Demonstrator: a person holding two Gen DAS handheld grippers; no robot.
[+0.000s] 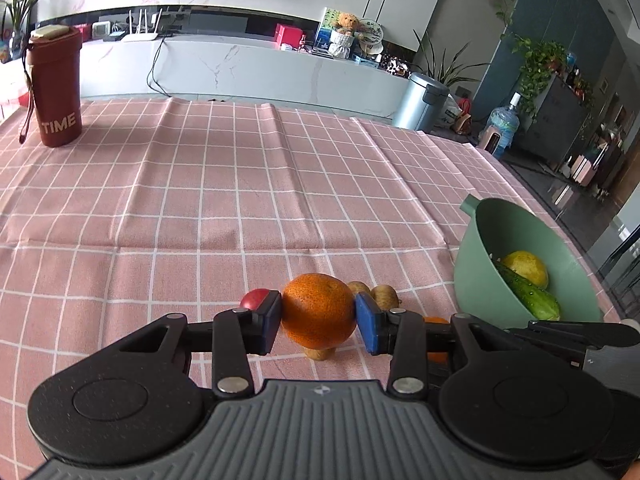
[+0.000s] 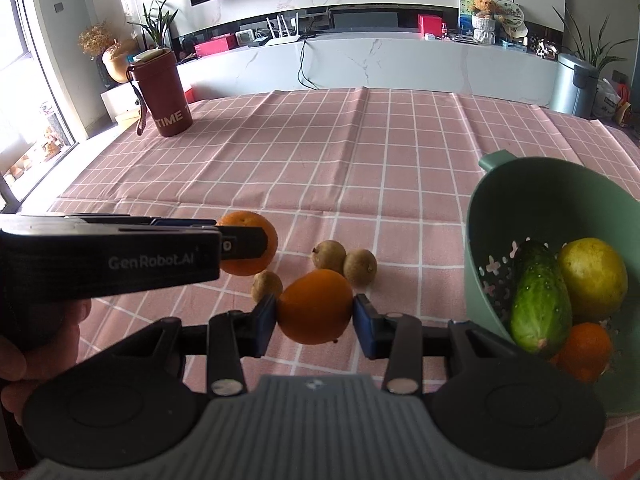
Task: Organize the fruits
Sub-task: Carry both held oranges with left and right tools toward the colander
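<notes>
My left gripper (image 1: 319, 318) is shut on a large orange (image 1: 319, 311), held just above the pink checked tablecloth (image 1: 240, 184). My right gripper (image 2: 315, 314) is shut on a smaller orange (image 2: 315, 306). The left gripper and its orange (image 2: 256, 236) show at the left of the right wrist view. Three brown kiwis (image 2: 344, 260) lie on the cloth between the grippers. A red fruit (image 1: 254, 299) lies behind my left finger. A green colander (image 2: 496, 216) at the right holds a cucumber (image 2: 540, 304), a lemon (image 2: 594, 276) and an orange (image 2: 586, 350).
A dark red "TIME" bottle (image 1: 58, 88) stands at the far left of the table. The table's far edge faces a white counter. The right edge runs just past the colander (image 1: 476, 248). A person's hand (image 2: 24, 344) grips the left tool.
</notes>
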